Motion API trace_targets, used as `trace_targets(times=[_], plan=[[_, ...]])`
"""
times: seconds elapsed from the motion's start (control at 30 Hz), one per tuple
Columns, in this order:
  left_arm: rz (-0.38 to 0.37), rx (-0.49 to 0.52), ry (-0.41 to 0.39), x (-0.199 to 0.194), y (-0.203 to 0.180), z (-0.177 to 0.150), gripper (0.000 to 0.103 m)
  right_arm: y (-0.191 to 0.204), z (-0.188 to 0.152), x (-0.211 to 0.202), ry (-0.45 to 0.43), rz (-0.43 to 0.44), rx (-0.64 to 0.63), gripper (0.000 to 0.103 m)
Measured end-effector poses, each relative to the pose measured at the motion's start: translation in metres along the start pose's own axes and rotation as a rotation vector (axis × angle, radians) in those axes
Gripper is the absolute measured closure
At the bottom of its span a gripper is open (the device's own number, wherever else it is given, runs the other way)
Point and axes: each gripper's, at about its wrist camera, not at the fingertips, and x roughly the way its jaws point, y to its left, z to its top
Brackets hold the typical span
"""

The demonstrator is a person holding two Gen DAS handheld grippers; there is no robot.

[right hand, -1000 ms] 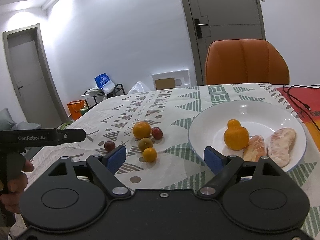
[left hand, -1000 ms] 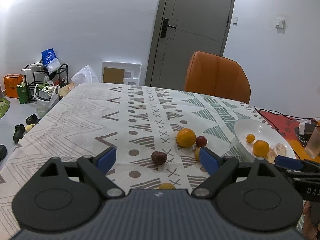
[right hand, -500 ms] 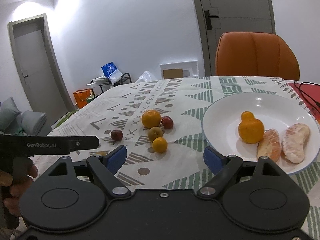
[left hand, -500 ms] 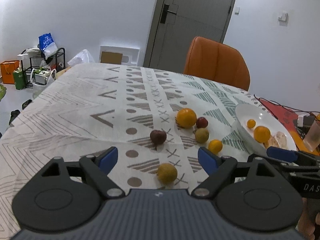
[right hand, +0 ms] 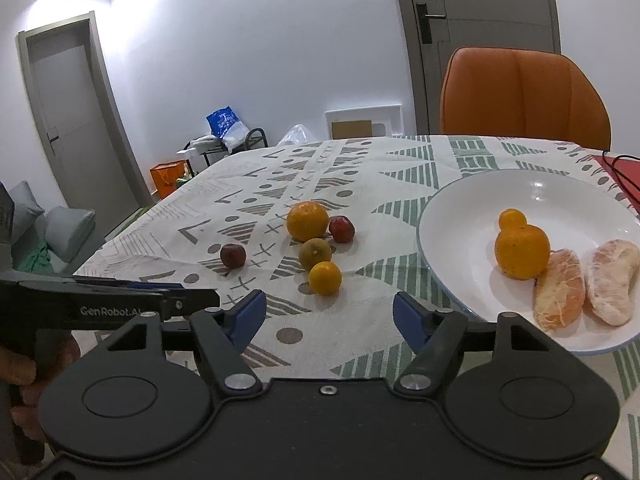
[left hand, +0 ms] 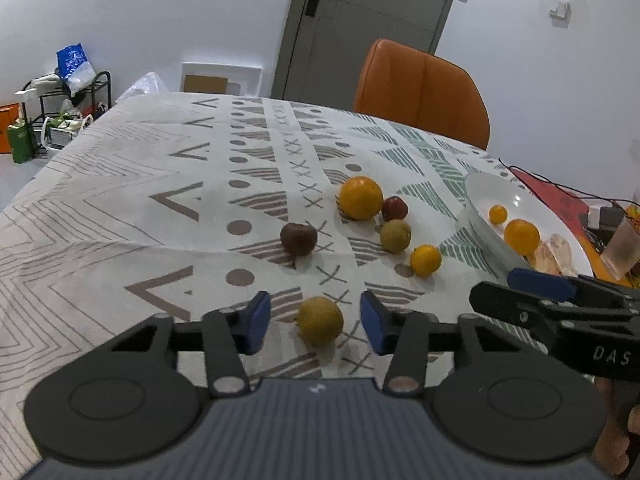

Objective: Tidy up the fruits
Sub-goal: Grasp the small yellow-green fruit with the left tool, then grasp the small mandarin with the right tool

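The plate already holds two oranges and two peeled pieces; six fruits remain on the tablecloth; the left gripper straddles a yellowish fruit, jaws apart, not touching; the right gripper hangs spread, empty.

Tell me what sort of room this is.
Probably a home dining area: a table under a patterned white tablecloth, an orange upholstered chair pushed up to it, and a white ceramic plate of fruit.
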Motion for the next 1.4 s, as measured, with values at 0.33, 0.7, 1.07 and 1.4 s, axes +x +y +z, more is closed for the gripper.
trace_targets(times=[0.33, 0.7, 1.07, 1.4], plan=[[0.011, 0.003, -0.011, 0.006, 0.008, 0.007, 0.077, 0.001, 0.004, 0.019, 0.029, 0.0, 0.001, 0.046], [0.043, -0.024, -0.026, 0.007, 0.025, 0.017, 0.077, 0.006, 0.011, 0.038, 0.045, 0.007, -0.005, 0.053], [0.048, -0.038, -0.04, 0.004, 0.032, 0.021, 0.077, 0.004, 0.012, 0.053, 0.068, -0.007, 0.0, 0.081], [0.039, -0.018, -0.058, -0.001, 0.02, 0.023, 0.077, 0.0, 0.013, 0.033, 0.021, -0.005, 0.017, 0.081]])
